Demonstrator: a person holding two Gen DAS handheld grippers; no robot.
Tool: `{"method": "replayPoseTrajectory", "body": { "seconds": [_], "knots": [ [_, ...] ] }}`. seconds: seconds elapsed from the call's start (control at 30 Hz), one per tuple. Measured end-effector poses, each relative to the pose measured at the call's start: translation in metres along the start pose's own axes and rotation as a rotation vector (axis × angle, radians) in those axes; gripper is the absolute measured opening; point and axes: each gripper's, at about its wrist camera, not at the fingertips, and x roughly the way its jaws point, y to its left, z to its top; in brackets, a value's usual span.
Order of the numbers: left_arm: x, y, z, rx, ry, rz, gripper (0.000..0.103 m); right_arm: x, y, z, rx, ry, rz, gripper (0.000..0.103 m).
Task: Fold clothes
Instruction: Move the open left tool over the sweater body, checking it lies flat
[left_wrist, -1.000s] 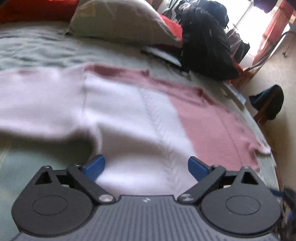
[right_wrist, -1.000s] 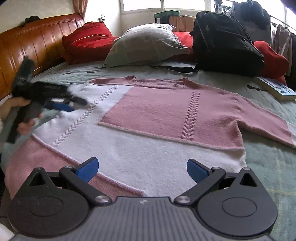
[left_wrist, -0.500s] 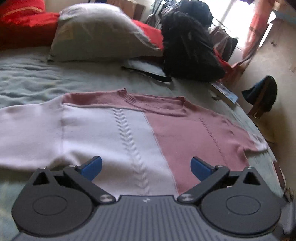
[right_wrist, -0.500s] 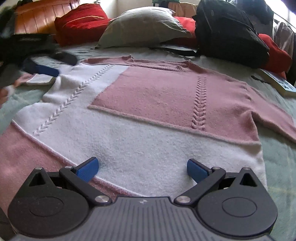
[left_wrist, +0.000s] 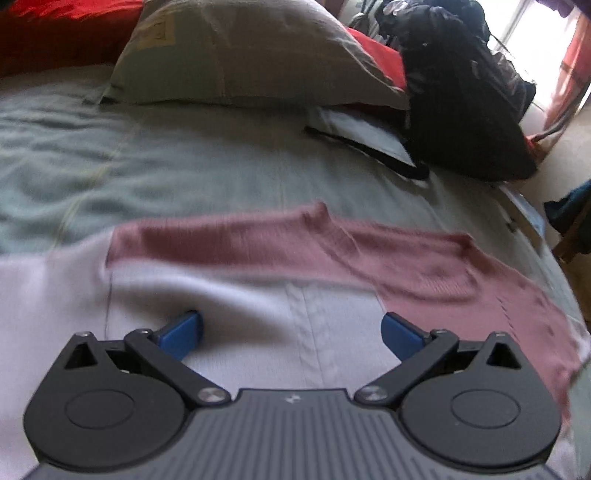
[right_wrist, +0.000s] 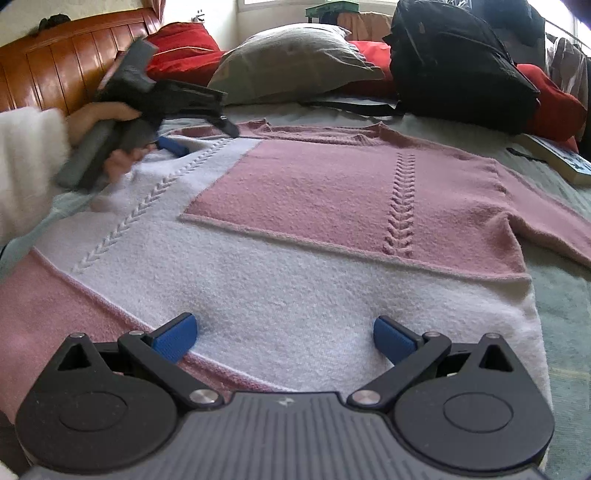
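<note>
A pink and white knitted sweater (right_wrist: 332, 206) lies flat, front up, on the grey-green bedspread (left_wrist: 184, 155), neckline toward the pillows. In the left wrist view my left gripper (left_wrist: 291, 332) is open just above the sweater's (left_wrist: 258, 295) white shoulder area, nothing between its blue pads. The right wrist view shows that same left gripper (right_wrist: 199, 136) held in a hand (right_wrist: 110, 118) over the sweater's upper left corner. My right gripper (right_wrist: 284, 338) is open low over the white band near the hem, holding nothing.
A grey pillow (right_wrist: 291, 59) and red cushions (right_wrist: 184, 48) lie at the head of the bed, by a wooden headboard (right_wrist: 55, 70). A black backpack (right_wrist: 461, 62) sits at the back right, a book (right_wrist: 557, 157) beside it. The bed's right edge drops to the floor (left_wrist: 569, 140).
The left gripper has swung over the sweater's left side and now sits over the shoulder near the neckline. The right gripper stayed near the hem. Both stayed open.
</note>
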Motion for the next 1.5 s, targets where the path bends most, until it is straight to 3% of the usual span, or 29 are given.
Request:
{"method": "replayPoseTrajectory", "body": {
  "seconds": [0.13,0.23,0.33,0.47,0.57,0.77,0.8,0.87,0.9,1.07,1.23,1.33,1.5],
  "knots": [
    [0.008,0.003,0.019,-0.044,0.029,0.011,0.102,0.000,0.001,-0.001,-0.003,-0.010,-0.002,0.103],
    [-0.010,-0.001,0.020,-0.040,0.056,-0.003,0.102,-0.001,0.001,-0.002,-0.003,-0.014,-0.003,0.103],
    [-0.041,-0.010,0.008,-0.007,0.069,-0.056,0.102,-0.001,0.001,-0.002,-0.002,-0.014,-0.003,0.103],
    [-0.071,-0.022,-0.023,0.028,0.146,-0.149,0.102,-0.001,0.002,-0.002,-0.002,-0.015,-0.008,0.103],
    [-0.073,-0.019,-0.045,-0.010,0.207,-0.208,0.102,-0.002,0.003,-0.002,-0.003,-0.012,-0.015,0.103],
    [-0.067,0.015,-0.051,-0.058,0.172,-0.168,0.101,-0.003,0.003,-0.003,-0.002,-0.010,-0.018,0.103],
    [-0.071,0.016,-0.050,-0.047,0.161,-0.144,0.101,-0.003,0.003,-0.003,-0.002,-0.011,-0.017,0.103],
    [-0.079,0.012,-0.048,0.014,0.124,-0.018,0.100,-0.002,0.003,-0.003,-0.002,-0.012,-0.019,0.103],
    [-0.082,0.010,-0.048,0.027,0.118,-0.002,0.100,-0.002,0.004,-0.003,-0.002,-0.011,-0.023,0.103],
    [-0.103,-0.015,-0.059,0.112,0.087,-0.040,0.101,-0.006,0.004,0.000,0.020,-0.008,-0.028,0.103],
    [-0.112,-0.042,-0.096,0.263,0.136,-0.119,0.102,-0.016,-0.004,0.008,0.099,-0.003,-0.016,0.103],
    [-0.108,-0.038,-0.122,0.300,0.185,-0.090,0.102,-0.021,-0.005,0.008,0.121,0.003,-0.028,0.103],
    [-0.143,-0.022,-0.148,0.347,0.131,-0.051,0.102,-0.030,-0.004,0.001,0.124,0.017,-0.051,0.103]
  ]
}}
